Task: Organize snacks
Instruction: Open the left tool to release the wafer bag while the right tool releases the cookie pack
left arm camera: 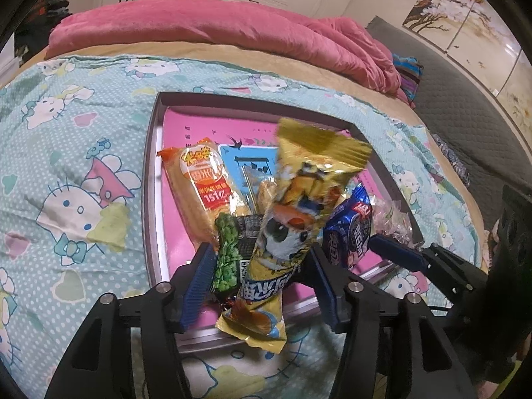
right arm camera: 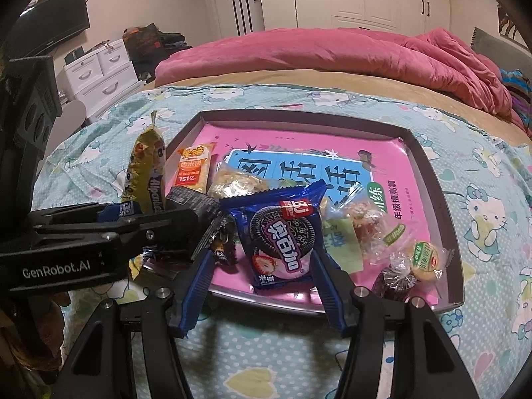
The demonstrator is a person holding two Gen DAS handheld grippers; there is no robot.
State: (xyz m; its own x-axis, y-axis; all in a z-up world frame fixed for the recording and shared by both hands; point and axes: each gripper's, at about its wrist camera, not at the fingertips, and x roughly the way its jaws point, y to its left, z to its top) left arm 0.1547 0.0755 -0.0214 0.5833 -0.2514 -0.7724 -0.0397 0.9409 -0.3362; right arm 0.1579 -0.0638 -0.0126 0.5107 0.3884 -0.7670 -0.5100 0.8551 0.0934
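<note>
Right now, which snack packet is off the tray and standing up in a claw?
The yellow packet, the long one with the cartoon print. It stands upright between the left claw fingers; the orange and blue packets lie flat in the tray.

Pretty dim, warm indoor light; glare on the yellow snack packet (left arm camera: 292, 206), its top blurred, heavy fisheye warping at edges.

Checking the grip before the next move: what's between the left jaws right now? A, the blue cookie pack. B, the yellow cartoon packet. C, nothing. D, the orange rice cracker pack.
B: the yellow cartoon packet stands upright between the left gripper's jaws, while the blue cookie pack lies in the tray.
</note>
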